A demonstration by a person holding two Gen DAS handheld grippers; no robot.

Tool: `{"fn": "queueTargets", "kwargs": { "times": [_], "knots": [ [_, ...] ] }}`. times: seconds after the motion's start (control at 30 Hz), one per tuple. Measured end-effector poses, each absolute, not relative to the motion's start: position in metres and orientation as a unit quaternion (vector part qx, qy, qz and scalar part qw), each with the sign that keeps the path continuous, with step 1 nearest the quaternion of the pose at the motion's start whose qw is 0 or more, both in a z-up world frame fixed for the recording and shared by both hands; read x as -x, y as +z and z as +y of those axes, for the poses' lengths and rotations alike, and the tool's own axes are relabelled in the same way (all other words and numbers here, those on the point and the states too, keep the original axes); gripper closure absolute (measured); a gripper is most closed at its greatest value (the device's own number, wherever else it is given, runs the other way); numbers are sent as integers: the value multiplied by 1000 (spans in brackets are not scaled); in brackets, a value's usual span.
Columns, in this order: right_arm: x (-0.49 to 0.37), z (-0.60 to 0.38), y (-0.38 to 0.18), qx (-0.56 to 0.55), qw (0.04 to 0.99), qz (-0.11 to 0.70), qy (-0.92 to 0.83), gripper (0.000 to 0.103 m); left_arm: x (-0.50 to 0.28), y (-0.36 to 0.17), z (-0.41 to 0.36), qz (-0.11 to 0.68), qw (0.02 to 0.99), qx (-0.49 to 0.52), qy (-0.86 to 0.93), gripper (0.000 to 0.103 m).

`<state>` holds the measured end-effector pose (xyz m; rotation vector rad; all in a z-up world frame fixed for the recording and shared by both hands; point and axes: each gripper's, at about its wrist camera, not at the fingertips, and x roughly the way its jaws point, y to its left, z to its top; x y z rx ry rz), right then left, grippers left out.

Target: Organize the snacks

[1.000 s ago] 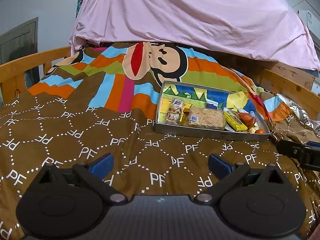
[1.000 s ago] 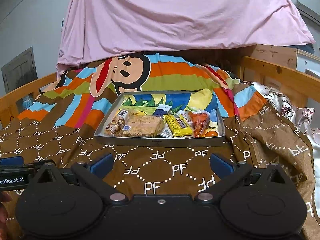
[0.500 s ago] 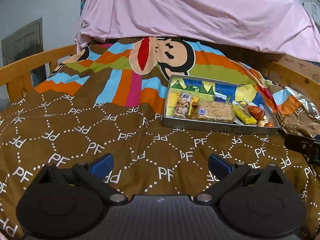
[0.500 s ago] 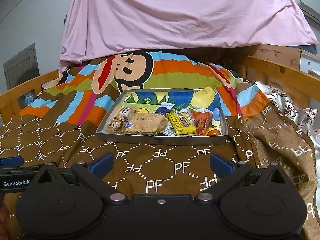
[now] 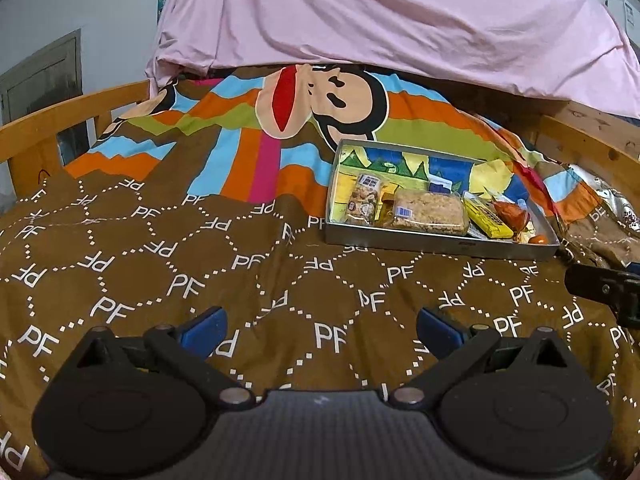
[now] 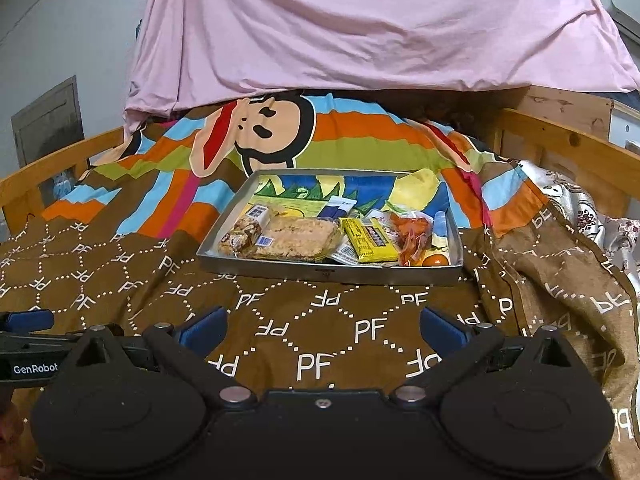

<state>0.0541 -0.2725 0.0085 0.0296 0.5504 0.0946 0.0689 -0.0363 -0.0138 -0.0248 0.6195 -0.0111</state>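
Metal tray (image 6: 328,274) holding the snacks, resting on the brown patterned blanket (image 6: 320,332) of a bed. Along its near side, from left: a small clear-wrapped biscuit pack (image 6: 245,232), a large pale cereal bar (image 6: 298,238) touching it, a yellow bar (image 6: 370,240), an orange packet (image 6: 412,232) and a small orange round item (image 6: 436,260) in the near right corner. Right hand-held gripper (image 6: 320,330) hovers over the blanket just before the tray, jaws spread wide, holding nothing. Left hand-held gripper (image 5: 320,330), likewise wide open and empty, sits to the tray's left and nearer. Pink sheet (image 6: 360,24) drapes behind; wooden bed rail (image 5: 60,128) at left
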Motion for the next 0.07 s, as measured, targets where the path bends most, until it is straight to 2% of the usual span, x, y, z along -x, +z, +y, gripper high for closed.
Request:
{"fn": "queueTargets", "kwargs": {
  "times": [0.07],
  "knots": [
    [-56,-271,7,-12,960,276,47,1,-69,-15,-36,307,951,12,-2,1]
  ]
}}
